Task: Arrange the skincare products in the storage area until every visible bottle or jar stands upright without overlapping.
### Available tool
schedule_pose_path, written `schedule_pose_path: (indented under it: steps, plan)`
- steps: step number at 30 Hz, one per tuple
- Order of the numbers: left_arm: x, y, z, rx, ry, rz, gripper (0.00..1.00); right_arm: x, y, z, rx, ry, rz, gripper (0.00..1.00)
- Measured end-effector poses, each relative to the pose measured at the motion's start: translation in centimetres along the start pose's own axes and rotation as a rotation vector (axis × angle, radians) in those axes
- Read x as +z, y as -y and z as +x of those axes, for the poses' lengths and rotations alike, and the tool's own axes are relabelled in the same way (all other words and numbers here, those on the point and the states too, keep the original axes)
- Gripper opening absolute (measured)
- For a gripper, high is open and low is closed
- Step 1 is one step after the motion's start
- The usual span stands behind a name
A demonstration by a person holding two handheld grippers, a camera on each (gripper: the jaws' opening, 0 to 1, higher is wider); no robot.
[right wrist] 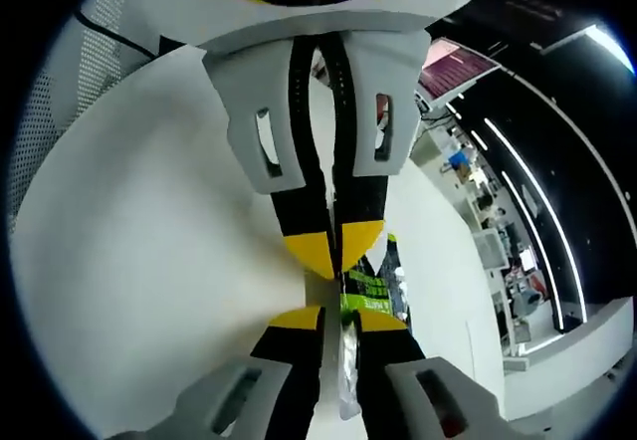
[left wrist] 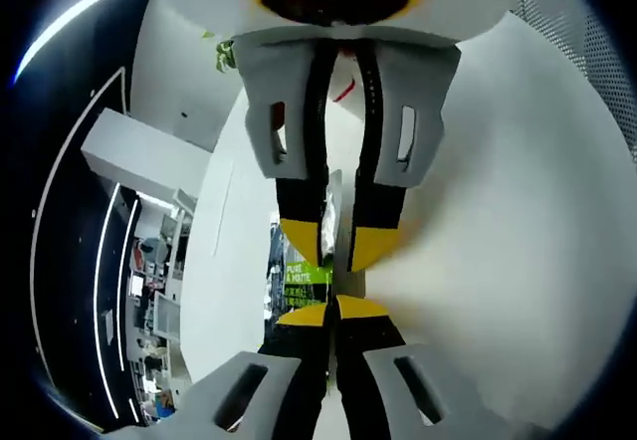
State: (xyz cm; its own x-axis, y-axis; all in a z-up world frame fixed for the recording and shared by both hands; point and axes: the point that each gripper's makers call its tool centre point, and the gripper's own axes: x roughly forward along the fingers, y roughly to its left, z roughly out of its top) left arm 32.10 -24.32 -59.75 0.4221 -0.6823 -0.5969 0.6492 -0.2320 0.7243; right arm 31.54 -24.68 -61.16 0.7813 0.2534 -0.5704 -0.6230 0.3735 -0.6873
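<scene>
The green-labelled product (right wrist: 366, 286) hangs in the air between the two grippers. It is a slim, flat-sided item with a bright green band of white lettering, of which "PURE" can be read. A thin, silvery, crinkled end runs down between the jaws of the right gripper (right wrist: 333, 323), which are drawn in on it and pinch it. In the left gripper view the same green band (left wrist: 304, 279) shows just left of where the tips meet. The left gripper (left wrist: 333, 311) points straight at the right one, tip to tip and almost touching, with only a narrow slit between its jaws; I cannot tell whether it grips anything. Both grippers have pale grey slotted fingers with black ribbed inner faces and yellow tips. Around them there is plenty of free room. Behind is a broad, smooth white surface (left wrist: 498, 211) with a perforated mesh panel (right wrist: 60, 72) at its edge. Further off is a dark room with long light strips (left wrist: 100, 291) and cluttered desks (left wrist: 154, 291).
</scene>
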Motion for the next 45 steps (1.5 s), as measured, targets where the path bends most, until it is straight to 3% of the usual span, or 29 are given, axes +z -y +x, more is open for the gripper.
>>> schedule_pose_path:
  steps: [2, 4, 11, 17, 24, 27, 30, 35, 37, 45]
  plan:
    - [0.0, 0.3, 0.2, -0.014, 0.005, -0.002, 0.01, -0.3, 0.5, 0.0, -0.022, -0.023, -0.029, 0.00]
    - [0.0, 0.3, 0.4, -0.007, 0.008, 0.030, 0.02, 0.0, 0.4, -0.1, -0.026, -0.007, -0.024, 0.00]
    - [0.3, 0.0, -0.1, 0.005, 0.035, 0.019, 0.03, 0.2, 0.6, -0.2, -0.039, -0.001, -0.034, 0.00]
    - [0.6, 0.4, 0.2, -0.011, 0.042, 0.035, 0.21, 0.5, 0.6, -0.3, -0.032, 0.005, -0.034, 0.00]
    - [-0.7, -0.4, 0.7, 0.034, -0.017, 0.064, 0.16, 1.4, 0.5, -1.1, -0.024, 0.040, -0.040, 0.00]
    - [-0.7, -0.8, 0.9, 0.060, -0.035, 0.105, 0.08, 1.6, 0.4, -1.1, -0.014, 0.044, -0.045, 0.00]
    - [-0.7, -1.1, 0.7, 0.056, -0.031, 0.060, 0.03, 1.7, 0.6, -1.3, -0.035, 0.056, -0.061, 0.00]
    - [-0.7, -1.1, 0.7, 0.033, -0.034, 0.027, 0.03, 1.8, 0.2, -0.9, -0.012, 0.041, -0.130, 0.01]
    - [-0.4, -1.3, 0.5, 0.019, -0.027, 0.010, 0.02, 1.7, 0.1, -0.7, -0.010, 0.041, -0.121, 0.12]
    - [0.8, -1.0, -1.2, -0.057, -0.003, -0.051, 0.02, 1.2, 1.3, -0.9, -0.039, 0.015, -0.154, 0.00]
